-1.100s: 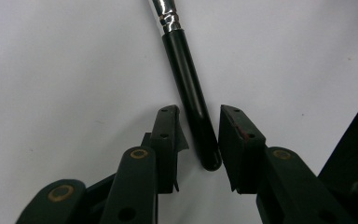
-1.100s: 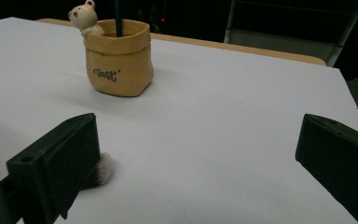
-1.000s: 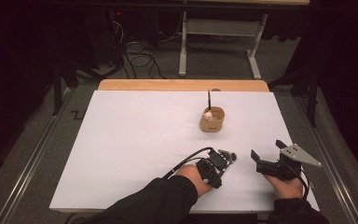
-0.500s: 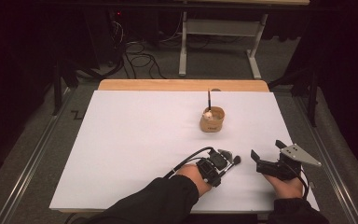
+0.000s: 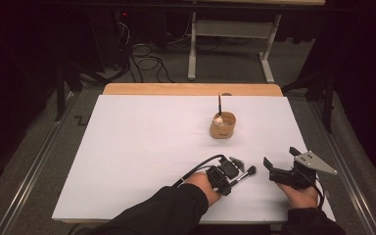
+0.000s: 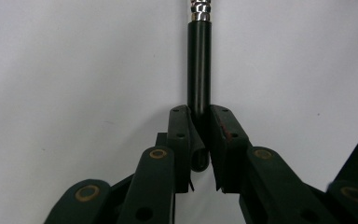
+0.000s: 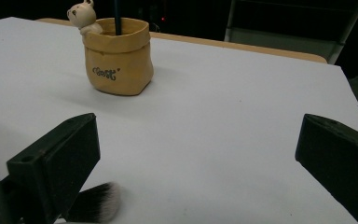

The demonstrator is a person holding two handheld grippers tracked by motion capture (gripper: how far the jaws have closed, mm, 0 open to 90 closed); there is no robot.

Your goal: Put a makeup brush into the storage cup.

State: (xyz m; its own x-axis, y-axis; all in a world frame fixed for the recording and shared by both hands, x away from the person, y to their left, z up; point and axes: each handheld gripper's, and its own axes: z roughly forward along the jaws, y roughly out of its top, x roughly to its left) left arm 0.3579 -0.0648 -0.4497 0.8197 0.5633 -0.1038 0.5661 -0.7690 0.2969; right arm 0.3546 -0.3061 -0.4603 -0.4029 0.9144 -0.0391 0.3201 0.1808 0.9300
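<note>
1. Holding a brush (image 6: 199, 70) by its black handle, the left gripper (image 5: 236, 172) has just been closing its jaws and now clamps it, low over the near part of the table (image 5: 142, 147).
2. Its soft bristles (image 7: 95, 202) point right, near the right gripper (image 5: 280, 163), whose jaws stand wide apart with nothing between them.
3. I judge the brush light, stiff and rather slippery; grip the handle, not the bristles.
4. A cup (image 5: 223, 126) with another brush stands farther off.

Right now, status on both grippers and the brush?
Left gripper just closed, clamped on the brush handle. Right gripper open, empty. Brush bristles on the table; yellow holder beyond, path clear.
</note>
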